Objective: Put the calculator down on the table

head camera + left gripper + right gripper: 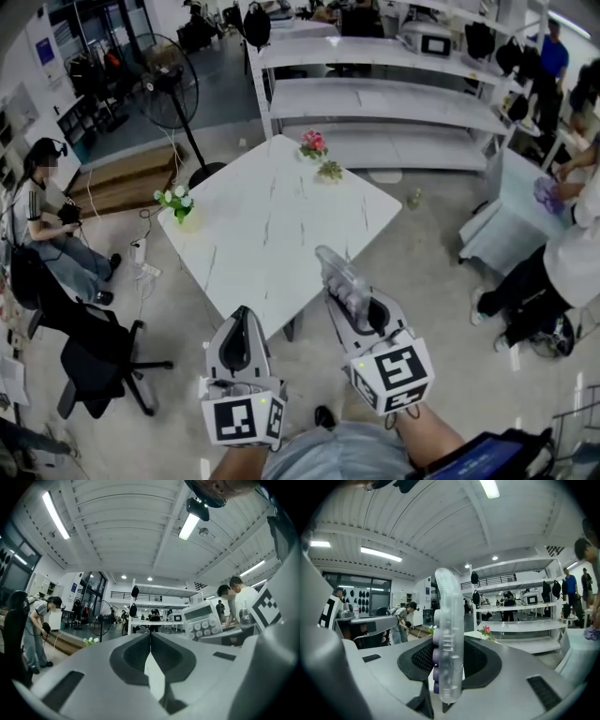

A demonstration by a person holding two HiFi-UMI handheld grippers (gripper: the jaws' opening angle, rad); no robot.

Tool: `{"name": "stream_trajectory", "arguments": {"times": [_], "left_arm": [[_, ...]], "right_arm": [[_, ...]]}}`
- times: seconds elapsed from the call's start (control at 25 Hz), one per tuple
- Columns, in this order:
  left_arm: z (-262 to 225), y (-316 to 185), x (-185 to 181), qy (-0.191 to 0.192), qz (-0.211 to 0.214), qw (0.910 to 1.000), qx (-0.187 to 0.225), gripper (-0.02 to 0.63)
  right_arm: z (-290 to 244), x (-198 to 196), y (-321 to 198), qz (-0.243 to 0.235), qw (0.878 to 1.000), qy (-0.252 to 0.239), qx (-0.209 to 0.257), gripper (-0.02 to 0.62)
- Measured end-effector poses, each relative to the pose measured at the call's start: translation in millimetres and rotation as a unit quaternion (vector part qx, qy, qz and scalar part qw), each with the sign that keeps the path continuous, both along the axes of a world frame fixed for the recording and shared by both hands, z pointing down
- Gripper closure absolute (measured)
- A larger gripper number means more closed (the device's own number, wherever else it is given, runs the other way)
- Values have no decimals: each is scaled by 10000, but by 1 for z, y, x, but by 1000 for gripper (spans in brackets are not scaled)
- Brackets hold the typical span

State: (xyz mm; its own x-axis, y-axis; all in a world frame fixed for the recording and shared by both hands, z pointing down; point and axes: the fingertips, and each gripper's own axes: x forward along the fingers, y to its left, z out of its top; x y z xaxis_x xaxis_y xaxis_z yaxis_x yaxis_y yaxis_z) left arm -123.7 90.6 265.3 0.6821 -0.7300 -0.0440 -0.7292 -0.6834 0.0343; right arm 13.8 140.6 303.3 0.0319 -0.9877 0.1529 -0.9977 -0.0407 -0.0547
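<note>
Two grippers are up, both just short of the surface (246, 225)'s near corner. R gripper (449, 665): jaws clamped on the calculator (449, 630), which is held edge-on w/ keys facing left and pads on its lower end. From the head view the calculator is in the air by the near-right edge, its far end overlapping that edge, not lying on it. L gripper (150, 639): jaws pressed together, nothing btwn them. Pink flowers (313, 142) sit at the far corner, white flowers (175, 200) at the left corner, and a green sprig (329, 171) is just beside the pink ones. Fan (169, 89) stands on the floor beyond.
</note>
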Motion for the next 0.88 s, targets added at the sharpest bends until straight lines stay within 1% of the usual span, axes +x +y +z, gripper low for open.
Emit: {"name": "stream_trajectory", "arguments": {"times": [0.24, 0.4, 0.56, 0.72, 0.88], "left_arm": [[25, -35, 30, -252, 2, 9994, -217, 597], [39, -73, 58, -331, -145, 9989, -298, 597], [47, -119, 90, -462, -416, 9974, -379, 597], [45, -165, 122, -514, -733, 9951, -421, 597], [35, -202, 139, -520, -1164, 9912, -352, 597]], "right_arm": [[21, 27, -39, -46, 9997, -156, -187, 448], [38, 56, -82, -209, 9992, -145, -315, 448], [51, 89, -134, -481, 9975, -168, -483, 448], [57, 120, -190, -859, 9940, -218, -642, 448], [49, 139, -238, -1289, 9892, -251, -653, 448]]}}
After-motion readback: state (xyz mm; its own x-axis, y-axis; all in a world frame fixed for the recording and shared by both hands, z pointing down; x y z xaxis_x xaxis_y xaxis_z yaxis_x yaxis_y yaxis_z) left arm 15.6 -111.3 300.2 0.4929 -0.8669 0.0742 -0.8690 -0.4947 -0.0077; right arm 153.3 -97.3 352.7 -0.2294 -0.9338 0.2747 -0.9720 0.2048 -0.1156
